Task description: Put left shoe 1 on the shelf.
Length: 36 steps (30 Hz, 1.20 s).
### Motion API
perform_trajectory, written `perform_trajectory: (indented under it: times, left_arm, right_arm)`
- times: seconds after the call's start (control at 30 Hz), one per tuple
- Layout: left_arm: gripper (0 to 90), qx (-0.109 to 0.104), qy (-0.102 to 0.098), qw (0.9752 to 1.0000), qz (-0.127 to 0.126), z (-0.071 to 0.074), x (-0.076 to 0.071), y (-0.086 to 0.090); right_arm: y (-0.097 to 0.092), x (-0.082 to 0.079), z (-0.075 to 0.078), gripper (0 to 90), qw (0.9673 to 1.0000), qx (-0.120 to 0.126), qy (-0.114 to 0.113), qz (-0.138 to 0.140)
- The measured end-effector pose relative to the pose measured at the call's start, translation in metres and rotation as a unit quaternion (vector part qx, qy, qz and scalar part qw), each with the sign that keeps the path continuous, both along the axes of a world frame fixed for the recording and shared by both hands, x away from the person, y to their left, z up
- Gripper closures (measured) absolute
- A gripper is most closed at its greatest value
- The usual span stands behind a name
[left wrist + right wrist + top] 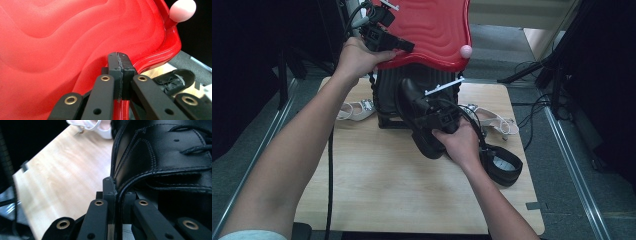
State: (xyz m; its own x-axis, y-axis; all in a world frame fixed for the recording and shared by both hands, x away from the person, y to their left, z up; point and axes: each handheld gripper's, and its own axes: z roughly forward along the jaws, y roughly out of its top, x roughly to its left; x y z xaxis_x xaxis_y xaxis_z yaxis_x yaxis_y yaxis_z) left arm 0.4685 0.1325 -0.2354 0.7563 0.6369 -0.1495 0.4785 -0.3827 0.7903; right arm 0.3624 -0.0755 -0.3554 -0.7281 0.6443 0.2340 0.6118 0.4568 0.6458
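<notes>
The left tool (404, 46) grips the raised red lid (432, 30); the right tool (424, 107) pinches a black shoe (422, 125) before the bin (389, 92), probably going in next.

Glossy red plastic lid (62, 37), smooth black leather shoe (162, 157), matt wooden table (387, 185).

A recording room or lab set up for handling trials, not a home. A small pale wooden table (387, 185) stands alone on grey carpet (242, 160), with metal floor rails (569, 165) running along both sides of it, outward of each pair of tongs. Beyond the right tongs (439, 120), black stand legs (557, 75) and loose cables (532, 107) lie on the floor. Dark curtains (257, 60) close off the space left of the left tongs (399, 45).
</notes>
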Motion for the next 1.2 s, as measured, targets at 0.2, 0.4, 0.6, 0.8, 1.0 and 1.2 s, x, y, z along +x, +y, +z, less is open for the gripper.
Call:
perform_trajectory:
  times: [0.2, 0.4, 0.6, 0.8, 1.0, 1.2]
  left_arm:
    - [90.0, -0.002, 0.005, 1.0000, 0.000, 0.000, 0.000, 0.001]
    - [90.0, -0.002, 0.002, 1.0000, 0.001, 0.000, -0.002, 0.001]
    - [90.0, -0.009, 0.003, 0.9999, 0.005, -0.001, -0.003, 0.001]
    - [90.0, -0.012, 0.001, 0.9999, 0.007, -0.002, -0.003, 0.001]
    - [90.0, -0.018, 0.007, 0.9998, 0.011, -0.003, -0.002, 0.002]
    - [90.0, -0.021, 0.009, 0.9997, 0.011, -0.003, -0.002, 0.003]
  right_arm:
    - [0.014, 0.015, -0.006, 86.9, 0.9997, 0.001, -0.022, -0.009]
    - [0.026, 0.027, -0.025, 86.9, 0.9968, 0.018, -0.076, -0.018]
    - [0.038, 0.037, -0.026, 86.8, 0.9941, 0.036, -0.094, -0.041]
    - [0.049, 0.046, -0.029, 86.8, 0.9897, 0.034, -0.126, -0.058]
    - [0.060, 0.055, -0.025, 86.7, 0.9871, 0.016, -0.147, -0.061]
    - [0.065, 0.063, -0.029, 85.5, 0.9890, 0.034, -0.126, -0.070]
